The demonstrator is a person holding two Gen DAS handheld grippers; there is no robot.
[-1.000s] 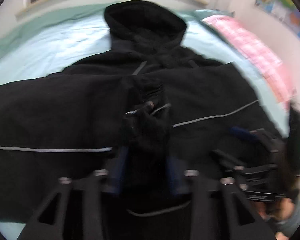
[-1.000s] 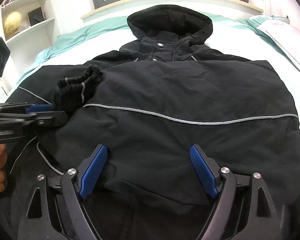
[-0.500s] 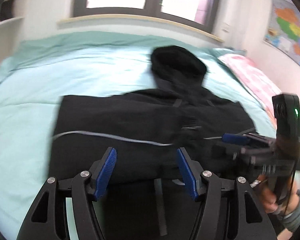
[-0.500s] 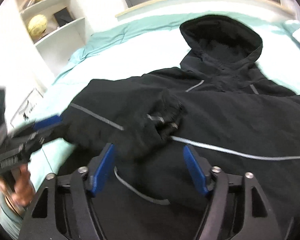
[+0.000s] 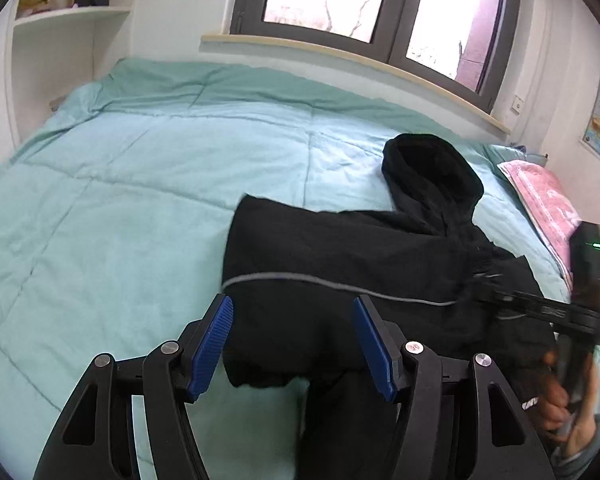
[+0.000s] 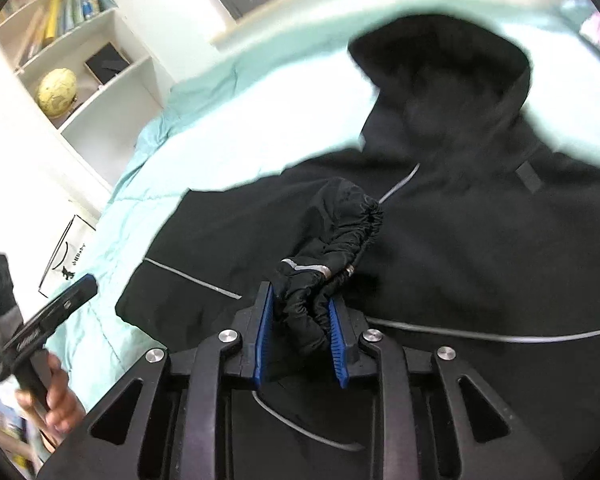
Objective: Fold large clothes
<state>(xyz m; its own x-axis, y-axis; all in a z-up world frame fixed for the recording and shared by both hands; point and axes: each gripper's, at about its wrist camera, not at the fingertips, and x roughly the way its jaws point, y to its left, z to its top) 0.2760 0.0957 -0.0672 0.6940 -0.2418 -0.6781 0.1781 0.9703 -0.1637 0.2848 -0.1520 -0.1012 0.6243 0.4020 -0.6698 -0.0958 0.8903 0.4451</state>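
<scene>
A black hooded jacket (image 5: pixel 340 248) with a grey reflective stripe lies on the teal quilt, hood (image 5: pixel 432 168) toward the window. One sleeve is folded across the chest. Its gathered cuff (image 6: pixel 340 232) sits between the blue pads of my right gripper (image 6: pixel 300 296), whose jaws are closing and pinch the fabric, lifting it slightly. My left gripper (image 5: pixel 292 300) hovers open over the jacket's left edge with nothing between its fingers. It shows from the side in the right wrist view as the left gripper (image 6: pixel 80 286), held by a hand. The right gripper (image 5: pixel 500 296) appears at the cuff.
The quilt (image 5: pixel 140 200) stretches bare to the left of the jacket. A pink pillow (image 5: pixel 548 200) lies at the right. White shelves with a globe (image 6: pixel 56 92) and books stand beside the bed. A white bag (image 6: pixel 68 260) leans below them.
The cuff was between the left fingers a second ago; the left gripper has since backed off up and to the left. The right gripper swung onto the cuff and closed on it.
</scene>
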